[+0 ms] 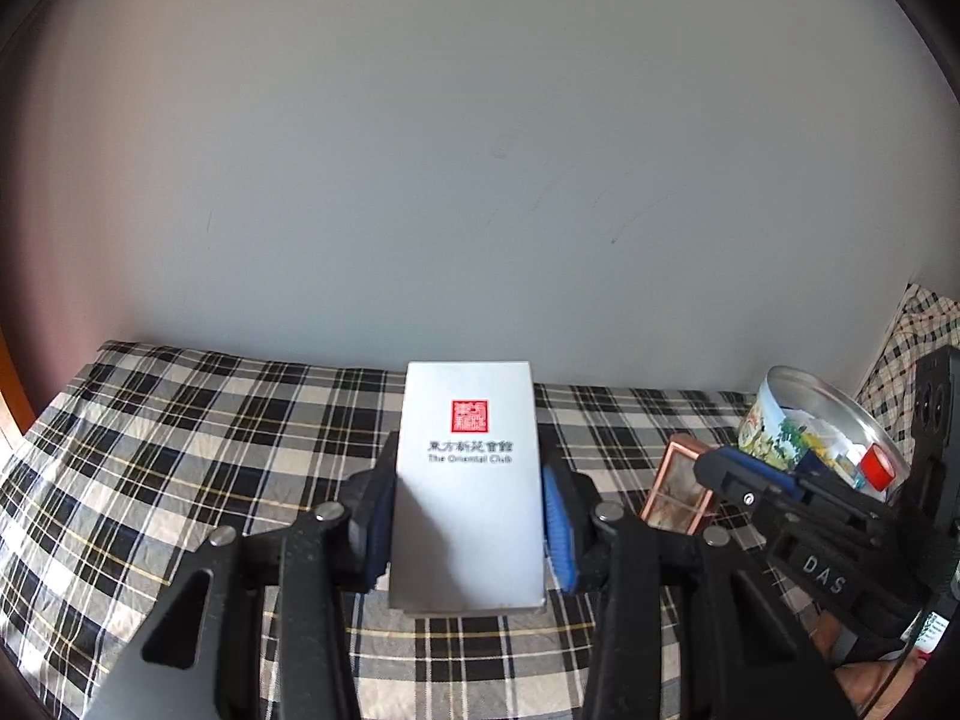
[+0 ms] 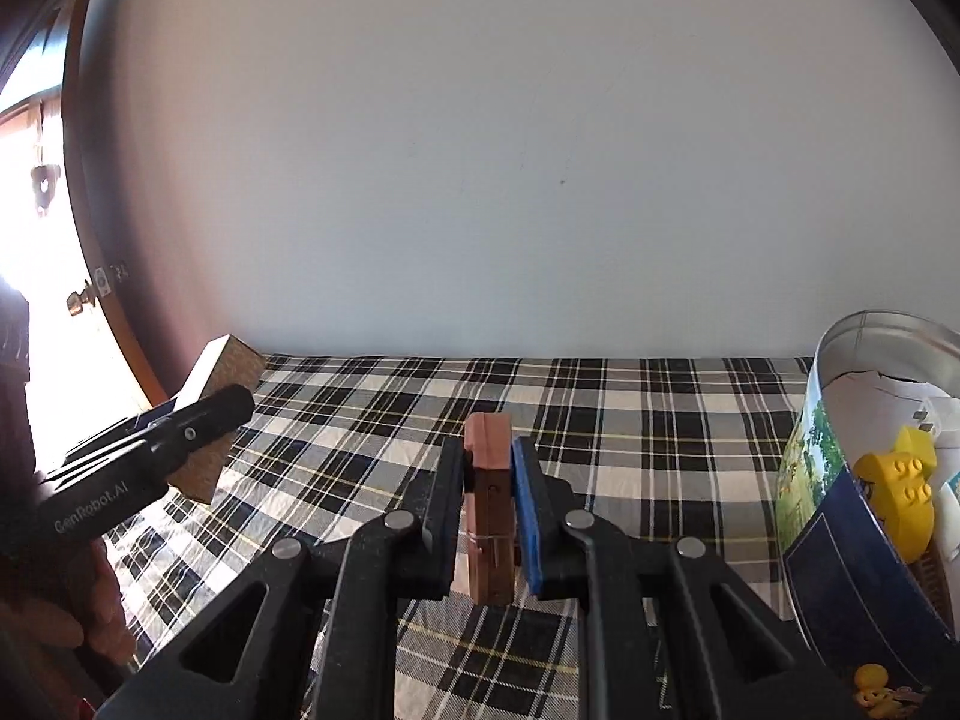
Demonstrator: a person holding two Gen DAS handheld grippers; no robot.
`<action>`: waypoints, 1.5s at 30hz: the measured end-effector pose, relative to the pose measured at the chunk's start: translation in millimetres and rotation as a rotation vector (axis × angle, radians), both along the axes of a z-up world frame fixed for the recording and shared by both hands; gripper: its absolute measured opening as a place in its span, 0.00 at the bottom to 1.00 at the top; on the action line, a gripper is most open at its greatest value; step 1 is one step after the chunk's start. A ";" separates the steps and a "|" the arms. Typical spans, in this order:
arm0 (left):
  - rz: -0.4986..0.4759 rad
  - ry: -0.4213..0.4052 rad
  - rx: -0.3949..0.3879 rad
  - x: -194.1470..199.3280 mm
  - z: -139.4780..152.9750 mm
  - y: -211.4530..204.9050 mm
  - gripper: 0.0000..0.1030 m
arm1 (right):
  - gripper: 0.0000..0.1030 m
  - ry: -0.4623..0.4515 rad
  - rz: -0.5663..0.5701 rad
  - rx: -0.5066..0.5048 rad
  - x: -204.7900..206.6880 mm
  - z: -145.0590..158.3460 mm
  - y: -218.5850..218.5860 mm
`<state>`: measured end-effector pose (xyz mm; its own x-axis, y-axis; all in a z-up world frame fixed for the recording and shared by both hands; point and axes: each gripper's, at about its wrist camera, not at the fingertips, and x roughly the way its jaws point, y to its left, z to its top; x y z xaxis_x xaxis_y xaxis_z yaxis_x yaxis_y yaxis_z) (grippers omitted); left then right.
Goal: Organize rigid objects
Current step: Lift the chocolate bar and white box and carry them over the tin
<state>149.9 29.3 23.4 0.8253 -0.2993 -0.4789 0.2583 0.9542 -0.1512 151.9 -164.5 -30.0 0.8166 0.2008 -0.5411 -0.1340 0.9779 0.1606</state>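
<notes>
My left gripper (image 1: pixel 467 516) is shut on a silver box (image 1: pixel 468 480) printed with a red seal and "The Oriental Club", held above the plaid surface (image 1: pixel 180 450). The same box (image 2: pixel 219 396) shows at the left of the right wrist view, in the left gripper (image 2: pixel 198 420). My right gripper (image 2: pixel 489 498) is shut on a flat copper-brown box (image 2: pixel 491 498), held on edge. That box (image 1: pixel 678 489) also shows in the left wrist view, in the right gripper (image 1: pixel 729 474). A round tin (image 2: pixel 870 480) at the right holds a yellow toy brick (image 2: pixel 900 486) and white items.
A plain white wall (image 1: pixel 480 150) rises behind the plaid surface. The tin (image 1: pixel 822 432) with a red-capped item stands at the right in the left wrist view. A wooden door with a knob (image 2: pixel 78 300) is at far left. A small yellow object (image 2: pixel 873 681) lies by the tin's base.
</notes>
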 end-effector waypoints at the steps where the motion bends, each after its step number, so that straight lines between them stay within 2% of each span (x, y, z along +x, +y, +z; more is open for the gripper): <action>1: -0.001 -0.001 0.000 -1.2 0.4 -0.7 0.39 | 0.18 0.001 0.003 0.004 0.0 -0.2 -0.1; 18: 0.006 -0.001 -0.015 -1.3 1.7 -2.0 0.39 | 0.17 -0.025 0.048 0.148 -18.4 11.8 -25.0; 25: -0.013 -0.032 -0.046 -11.0 9.5 -7.4 0.39 | 0.17 -0.075 0.026 0.177 -44.1 26.6 -43.3; 36: -0.082 -0.113 -0.039 -36.8 19.9 -33.5 0.39 | 0.17 -0.163 -0.022 0.194 -83.2 51.9 -67.9; 45: -0.118 -0.147 -0.032 -45.0 20.1 -45.6 0.39 | 0.17 -0.202 -0.021 0.211 -91.2 66.9 -80.7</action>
